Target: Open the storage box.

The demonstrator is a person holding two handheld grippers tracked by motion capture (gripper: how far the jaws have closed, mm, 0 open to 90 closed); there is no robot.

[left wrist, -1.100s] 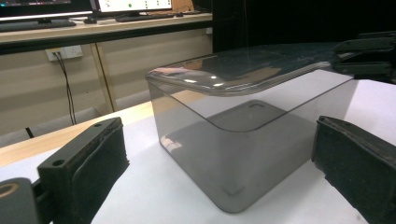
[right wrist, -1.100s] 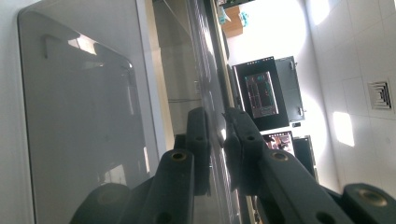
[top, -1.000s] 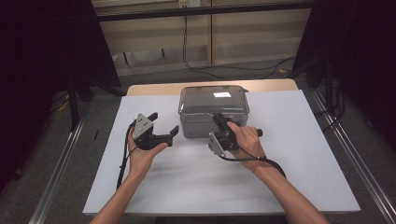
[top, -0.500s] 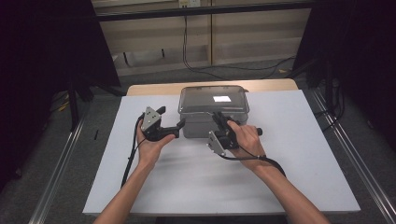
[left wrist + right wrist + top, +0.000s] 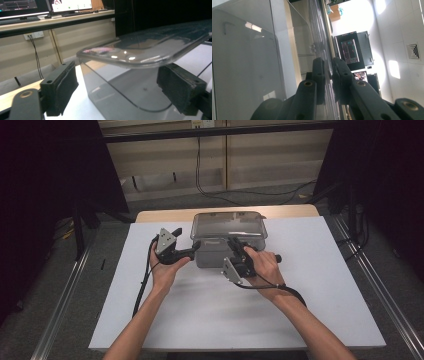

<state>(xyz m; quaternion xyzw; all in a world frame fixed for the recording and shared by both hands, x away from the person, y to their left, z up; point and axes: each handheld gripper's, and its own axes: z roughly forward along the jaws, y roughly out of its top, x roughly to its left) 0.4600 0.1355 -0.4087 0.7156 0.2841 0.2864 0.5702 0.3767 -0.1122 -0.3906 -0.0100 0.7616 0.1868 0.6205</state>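
Observation:
A clear plastic box [image 5: 227,227] with a flat lid stands at the back middle of the white table sheet [image 5: 310,285]. My left gripper [image 5: 186,239] is at the box's front left corner. In the left gripper view its jaws [image 5: 120,85] straddle that corner just under the lid's rim [image 5: 150,47]; they have just been closing, and the pads [image 5: 60,85] still stand apart from the wall. My right gripper [image 5: 234,244] is at the box's front edge, shut on the lid's rim, which runs between its jaws [image 5: 330,72] beside the clear wall [image 5: 242,62].
Bare white sheet stretches in front of the box and to both sides. The wooden table edge [image 5: 165,215] shows behind the box. Metal rails [image 5: 65,310] run along the floor on both sides, with cables on the floor beyond.
My left hand has slid right, bringing its gripper from beside the box to the front left corner, and its jaws have narrowed. The right hand and the box have stayed put.

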